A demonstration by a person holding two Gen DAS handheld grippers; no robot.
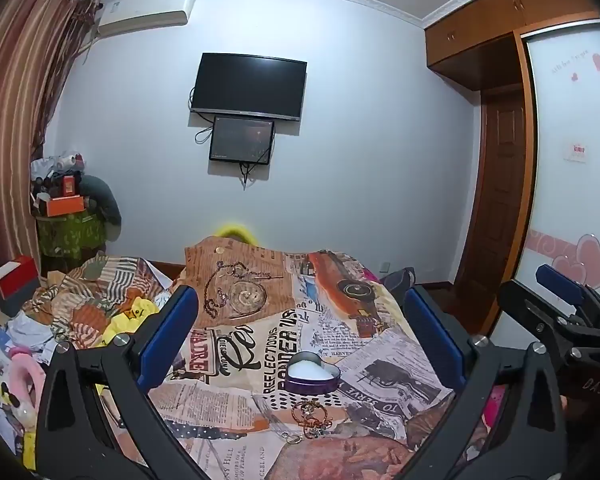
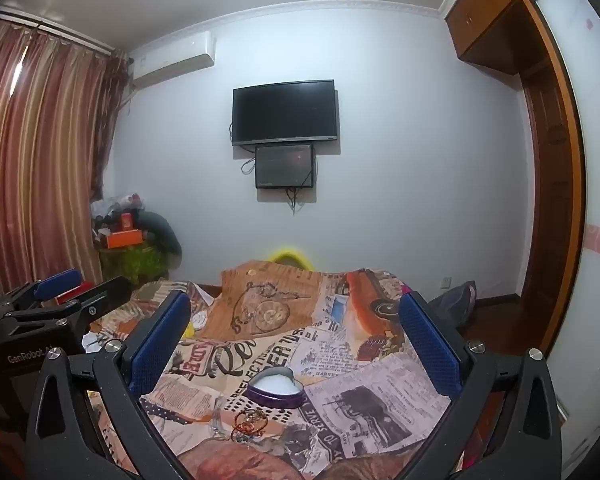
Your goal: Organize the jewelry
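A purple heart-shaped box (image 1: 311, 374) with a white lining sits open on the newspaper-print cloth (image 1: 380, 360); it also shows in the right wrist view (image 2: 275, 387). A small heap of gold-coloured jewelry (image 1: 310, 416) lies just in front of the box, also in the right wrist view (image 2: 250, 420). My left gripper (image 1: 300, 340) is open and empty, held above and behind the box. My right gripper (image 2: 296, 336) is open and empty too, at about the same height. Each gripper shows at the edge of the other's view.
The cloth covers a raised surface with a cluttered bed (image 1: 80, 316) to the left. A TV (image 1: 249, 86) hangs on the far wall. A wooden wardrobe and door (image 1: 500, 200) stand at the right. Curtains (image 2: 32, 160) hang at the left.
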